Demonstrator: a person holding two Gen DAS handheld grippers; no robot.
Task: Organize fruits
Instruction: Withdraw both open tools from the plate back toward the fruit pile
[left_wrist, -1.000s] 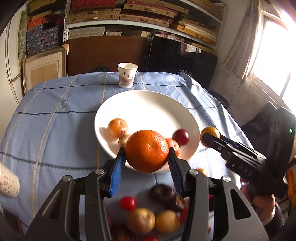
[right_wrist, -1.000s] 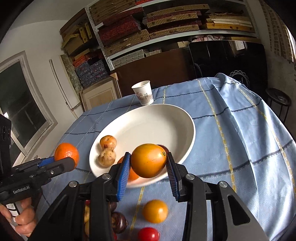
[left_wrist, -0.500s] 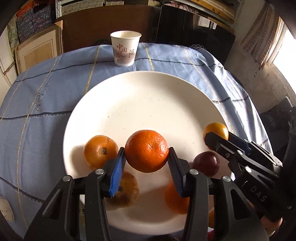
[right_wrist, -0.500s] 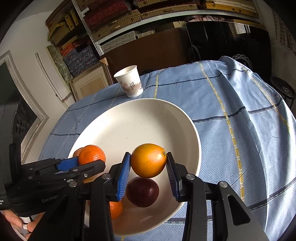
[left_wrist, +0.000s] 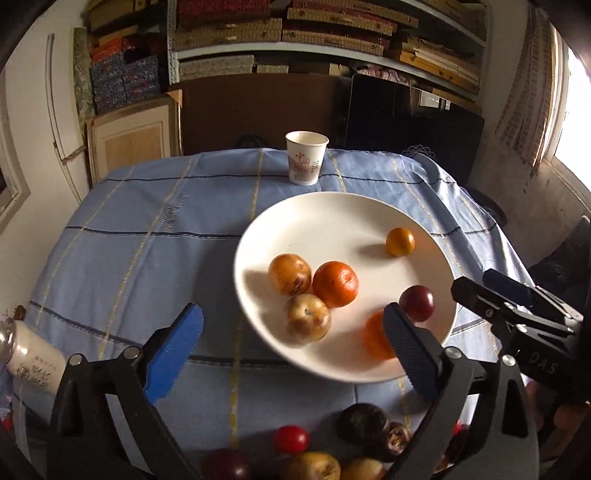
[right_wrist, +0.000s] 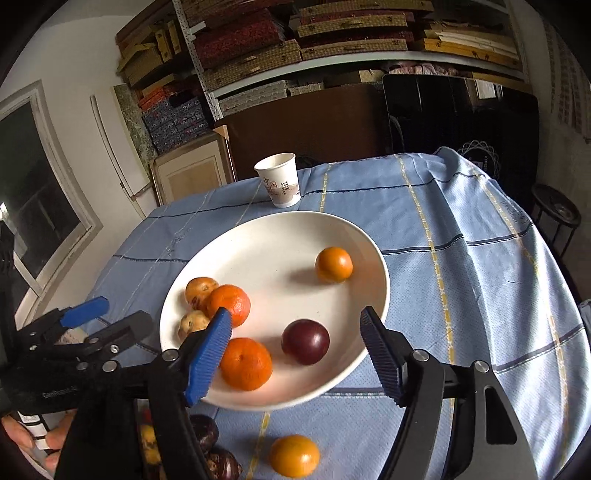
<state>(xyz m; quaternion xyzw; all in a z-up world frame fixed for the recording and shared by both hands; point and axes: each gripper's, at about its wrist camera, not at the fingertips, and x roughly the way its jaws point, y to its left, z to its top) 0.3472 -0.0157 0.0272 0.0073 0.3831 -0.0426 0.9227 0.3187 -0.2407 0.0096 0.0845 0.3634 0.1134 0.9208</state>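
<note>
The left gripper (left_wrist: 291, 347) has its jaws opening, already spread very wide, with nothing pinched between them; its blue-padded fingers (left_wrist: 173, 349) hang above the blue checked tablecloth (left_wrist: 147, 236) at the near rim of a white plate (left_wrist: 332, 218). The right gripper (right_wrist: 295, 352) is also opening, its jaws apart and gripping nothing, poised over the near edge of the same plate (right_wrist: 266, 236). Between and just beyond its fingers, lying free on the plate, are a dark red plum (right_wrist: 305, 342) and a bright orange mandarin (right_wrist: 245, 363) that sits just beside the left-hand blue pad. Farther in, a second mandarin (right_wrist: 229, 305) touches two brownish mottled fruits (right_wrist: 201, 290) at the plate's left side. A small yellow-orange fruit (right_wrist: 333, 264) lies alone toward the far right of the plate, well apart from the cluster. On the cloth nearer than the plate, more fruit waits: an orange one (right_wrist: 293, 455) by itself, and a bunch of dark, red and yellow-brown pieces (left_wrist: 364, 421) low in the left wrist view, partly hidden by the gripper body. A white paper cup (right_wrist: 280, 179) with printed characters stands upright beyond the plate's far rim. A person's fingers (right_wrist: 22, 434) hold the left gripper's handle at the lower left of the right wrist view. Shelves stacked with boxes (right_wrist: 258, 44) fill the wall behind the table.
</note>
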